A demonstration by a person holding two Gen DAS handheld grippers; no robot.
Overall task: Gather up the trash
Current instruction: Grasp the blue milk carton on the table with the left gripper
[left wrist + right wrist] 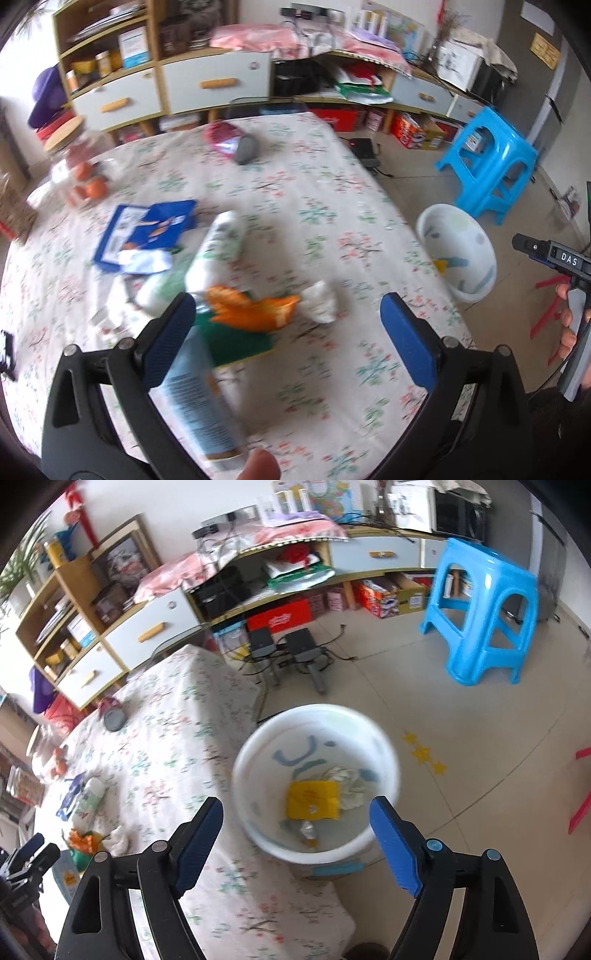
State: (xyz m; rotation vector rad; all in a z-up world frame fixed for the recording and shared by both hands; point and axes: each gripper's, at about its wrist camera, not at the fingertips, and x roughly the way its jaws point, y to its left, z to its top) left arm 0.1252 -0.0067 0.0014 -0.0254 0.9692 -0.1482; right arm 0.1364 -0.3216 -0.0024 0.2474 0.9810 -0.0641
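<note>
Both grippers have their jaws spread wide, holding nothing. The left gripper hovers over a floral tablecloth above an orange wrapper, crumpled tissue and a pale bottle. The right gripper hangs over a white bucket on the floor beside the table, containing a yellow packet.

This is a lived-in home room: a floral tablecloth covers the table, a wooden wall unit holds jars, boxes and folded fabrics, and a blue plastic stool stands on the tiled floor.
</note>
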